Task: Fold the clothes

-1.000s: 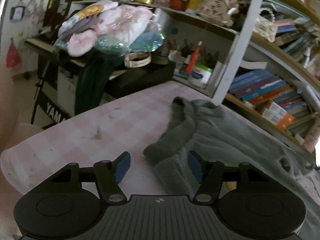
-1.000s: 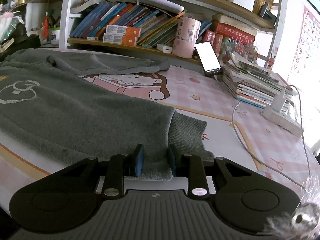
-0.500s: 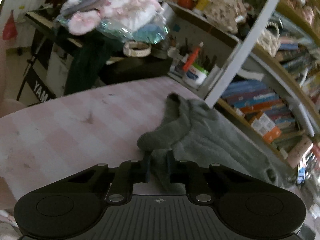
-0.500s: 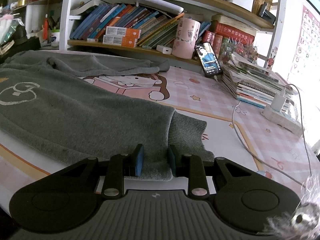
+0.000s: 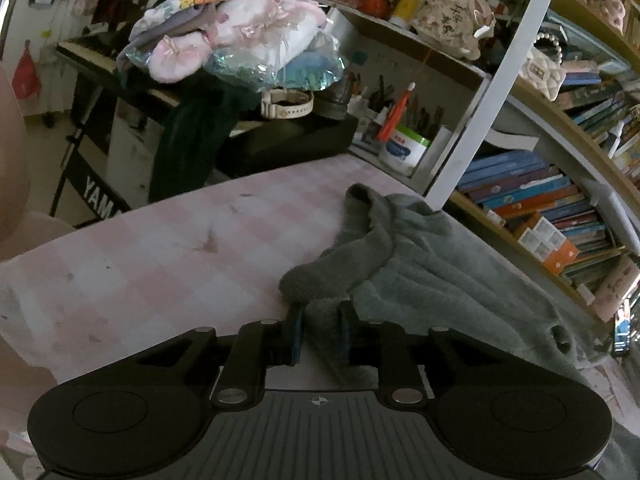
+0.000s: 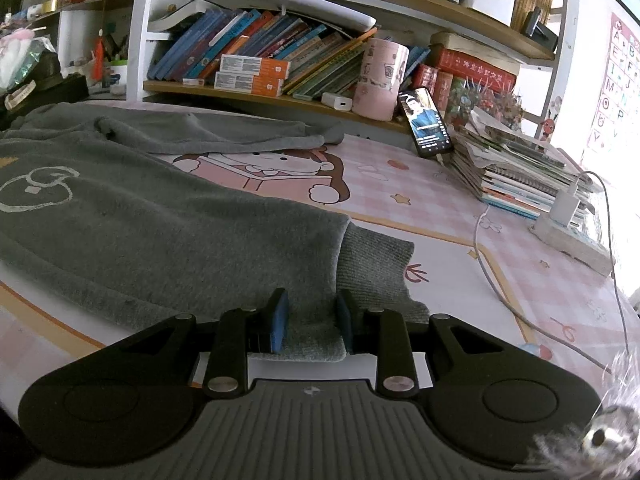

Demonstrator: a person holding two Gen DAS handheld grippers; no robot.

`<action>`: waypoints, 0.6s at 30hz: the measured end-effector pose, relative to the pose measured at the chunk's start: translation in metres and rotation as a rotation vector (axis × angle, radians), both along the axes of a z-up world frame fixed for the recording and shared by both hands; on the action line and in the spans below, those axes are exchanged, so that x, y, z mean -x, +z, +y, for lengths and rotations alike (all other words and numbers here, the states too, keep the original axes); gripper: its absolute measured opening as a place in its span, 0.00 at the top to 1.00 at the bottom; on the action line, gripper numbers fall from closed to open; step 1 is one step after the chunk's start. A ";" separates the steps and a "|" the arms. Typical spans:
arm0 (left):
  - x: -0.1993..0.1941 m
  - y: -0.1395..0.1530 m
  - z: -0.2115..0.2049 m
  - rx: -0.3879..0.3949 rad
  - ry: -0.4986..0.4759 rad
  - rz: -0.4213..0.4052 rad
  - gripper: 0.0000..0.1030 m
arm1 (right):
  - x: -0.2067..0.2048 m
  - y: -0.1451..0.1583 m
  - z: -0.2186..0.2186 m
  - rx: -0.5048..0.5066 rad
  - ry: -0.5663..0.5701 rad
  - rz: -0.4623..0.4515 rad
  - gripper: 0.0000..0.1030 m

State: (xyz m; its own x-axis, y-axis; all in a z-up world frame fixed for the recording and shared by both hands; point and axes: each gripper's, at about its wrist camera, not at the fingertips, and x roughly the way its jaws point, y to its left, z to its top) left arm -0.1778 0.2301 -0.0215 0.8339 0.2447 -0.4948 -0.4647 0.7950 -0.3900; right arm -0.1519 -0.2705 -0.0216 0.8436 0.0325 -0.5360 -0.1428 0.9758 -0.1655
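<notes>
While we hold both ends:
Left gripper (image 5: 320,330): jaws opening, grey sweater (image 5: 432,272) fabric between them.
Right gripper (image 6: 311,322): we pinch the sweater's hem.
Sweater: spread on the pink counter (image 6: 440,216).
Beyond: bookshelf (image 6: 280,96).

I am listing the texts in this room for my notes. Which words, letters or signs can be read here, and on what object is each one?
"YAMA", cut off by the table: keyboard stand.
"A", "B", "E", "F", "I", "J", "M", "N": alphabet poster.
Chinese characters, too blurred to read: plush toy.
Gold characters, too small to read: red books.
Print too small to read: orange boxes, pink cup.
</notes>
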 end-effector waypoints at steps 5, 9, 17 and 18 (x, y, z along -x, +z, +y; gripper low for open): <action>0.011 0.021 -0.015 -0.145 0.028 -0.009 0.51 | 0.001 0.000 0.002 0.003 -0.003 -0.001 0.75; 0.016 0.037 -0.032 -0.205 -0.020 -0.050 0.43 | 0.001 -0.001 0.002 0.001 -0.002 -0.003 0.75; 0.009 0.044 -0.065 -0.299 -0.112 -0.047 0.13 | 0.003 -0.002 0.000 -0.005 -0.002 -0.008 0.75; 0.008 0.043 -0.068 -0.316 -0.107 -0.044 0.10 | 0.003 -0.002 0.000 -0.003 -0.002 -0.009 0.75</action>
